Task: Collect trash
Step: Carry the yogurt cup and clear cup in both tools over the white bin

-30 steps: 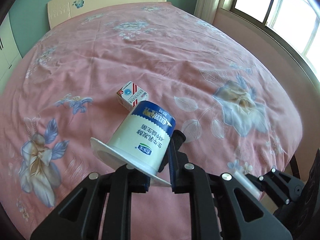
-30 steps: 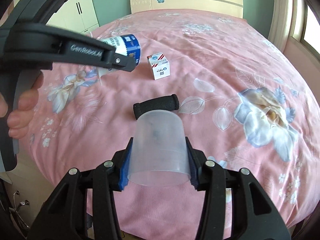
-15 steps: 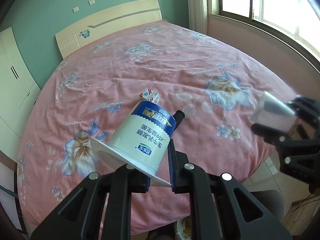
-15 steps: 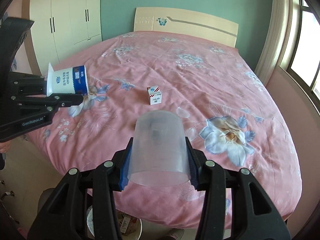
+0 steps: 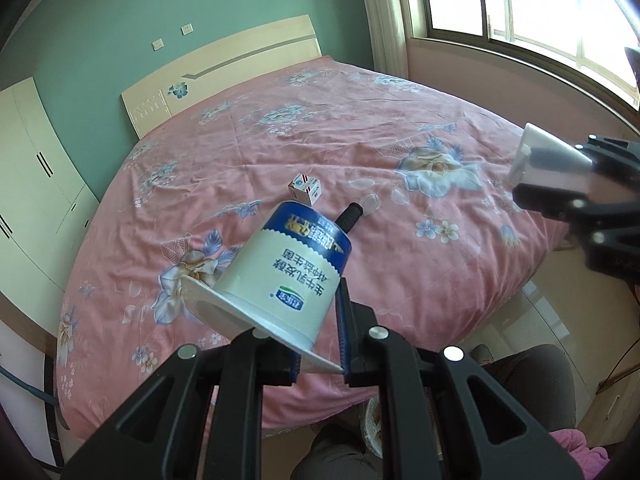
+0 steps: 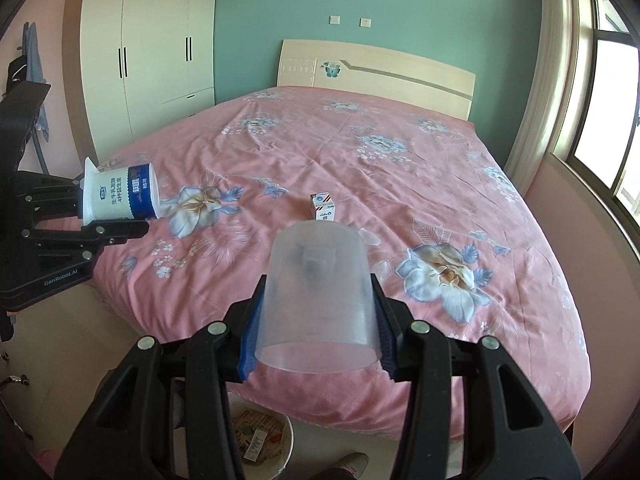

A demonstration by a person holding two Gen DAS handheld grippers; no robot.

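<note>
Left wrist view shows the left gripper (image 5: 320,344) clamped on a white yogurt cup (image 5: 292,276) with a blue band and Chinese writing, held bottom forward above the bed's foot edge. The right gripper (image 6: 318,320) grips a translucent plastic cup (image 6: 318,300), also upside down; "GenRobot.AI" is printed on the other gripper's body. On the pink floral bedspread (image 6: 400,160), near the middle, stand a small white carton (image 6: 323,207) with red stripes and a black foam tube (image 5: 350,218) just beside it. A waste bin (image 6: 264,444) sits on the floor below the foot edge. A cream wardrobe (image 6: 152,60) stands against the green wall.
</note>
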